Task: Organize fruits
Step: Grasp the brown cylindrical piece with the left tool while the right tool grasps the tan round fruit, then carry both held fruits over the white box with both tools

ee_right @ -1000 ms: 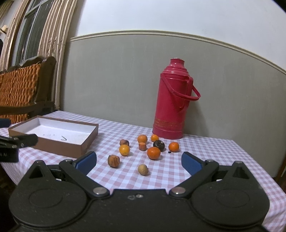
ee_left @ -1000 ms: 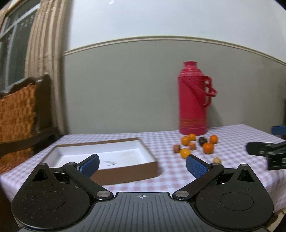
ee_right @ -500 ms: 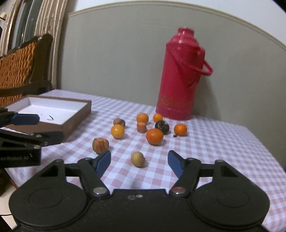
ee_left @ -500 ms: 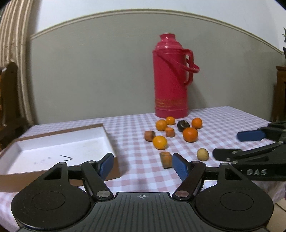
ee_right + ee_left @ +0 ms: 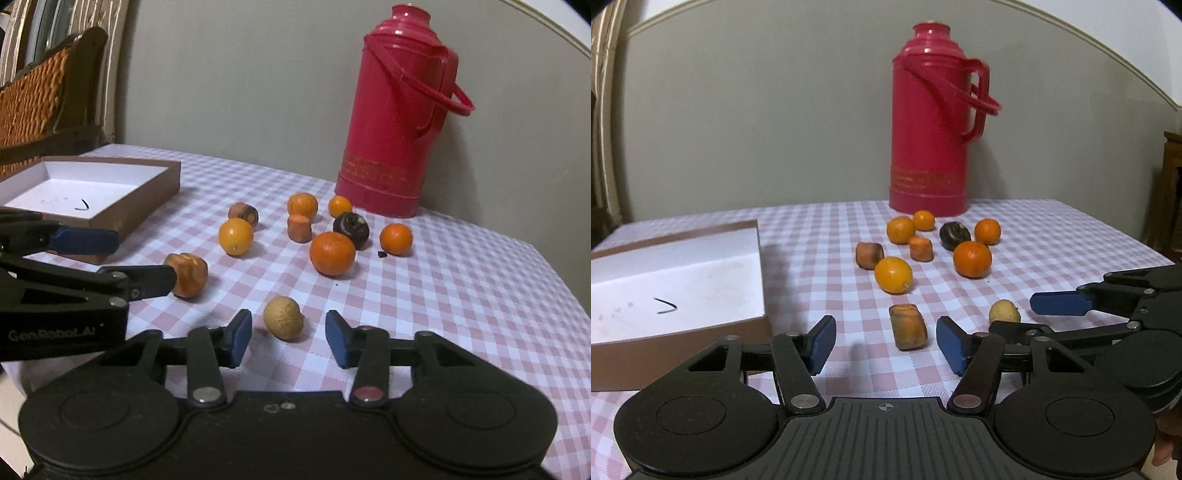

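Both my grippers closing over fruit
Left gripper [image 5: 886,345] brackets the brown-orange chunk [image 5: 908,326], right gripper [image 5: 289,339] the tan fruit [image 5: 283,318]; neither touches yet.

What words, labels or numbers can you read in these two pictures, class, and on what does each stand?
"GenRobot.AI": pale letters on the black body of the left gripper, as the right wrist view shows it.
Gold band of print on the red flask: too blurred to read.
Nothing else bears readable text.
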A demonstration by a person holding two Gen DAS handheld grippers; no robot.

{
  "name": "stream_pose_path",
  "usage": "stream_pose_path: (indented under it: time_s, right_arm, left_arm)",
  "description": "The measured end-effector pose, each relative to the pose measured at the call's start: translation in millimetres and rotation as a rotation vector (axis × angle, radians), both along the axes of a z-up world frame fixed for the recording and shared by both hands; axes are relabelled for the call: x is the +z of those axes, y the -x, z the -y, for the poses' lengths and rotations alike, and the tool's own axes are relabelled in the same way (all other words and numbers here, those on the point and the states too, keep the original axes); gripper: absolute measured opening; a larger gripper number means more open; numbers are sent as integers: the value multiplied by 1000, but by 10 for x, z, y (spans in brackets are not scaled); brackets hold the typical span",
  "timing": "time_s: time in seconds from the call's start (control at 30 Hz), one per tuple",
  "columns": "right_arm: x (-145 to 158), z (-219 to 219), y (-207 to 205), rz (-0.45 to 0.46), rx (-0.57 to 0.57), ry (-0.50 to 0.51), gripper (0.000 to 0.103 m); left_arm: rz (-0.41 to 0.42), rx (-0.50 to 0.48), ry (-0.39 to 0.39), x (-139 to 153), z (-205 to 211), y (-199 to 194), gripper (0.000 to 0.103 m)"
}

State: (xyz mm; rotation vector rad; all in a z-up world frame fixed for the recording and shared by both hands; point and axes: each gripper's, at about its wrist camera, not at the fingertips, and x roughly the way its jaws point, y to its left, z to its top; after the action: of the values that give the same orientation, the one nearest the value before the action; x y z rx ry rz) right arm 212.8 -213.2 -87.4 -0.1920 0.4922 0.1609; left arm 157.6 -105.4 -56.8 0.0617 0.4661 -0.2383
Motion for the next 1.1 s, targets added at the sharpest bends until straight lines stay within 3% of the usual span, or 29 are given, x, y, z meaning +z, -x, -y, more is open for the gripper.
stream_pose_path:
  time_s: [0.27, 0.5, 0.53, 0.6, 0.67, 1.1]
  right_arm:
    - [-39, 53, -189, -25, -4, -26, 31]
    - [-38, 203, -278, -33, -51, -56, 29]
    - [-40, 214, -283, -34, -53, -60, 29]
    - [-41, 215, -277, -35, -54, -63, 27]
    - [-37, 195, -267, -39, -47, -60, 16]
    - [22, 156, -148, -31, -52, -55, 15]
  left_arm:
    - [-37, 3, 35, -57, 17, -178, 60]
    - [-52, -5, 4, -100, 164, -210, 59]
    - [-59, -3, 5, -106, 170, -216, 57]
    - [-77, -2, -5, -126, 189, -235, 35]
    - [-74, -1, -11, -128, 192, -237, 24]
    - [-52, 1, 21, -74, 109, -127, 24]
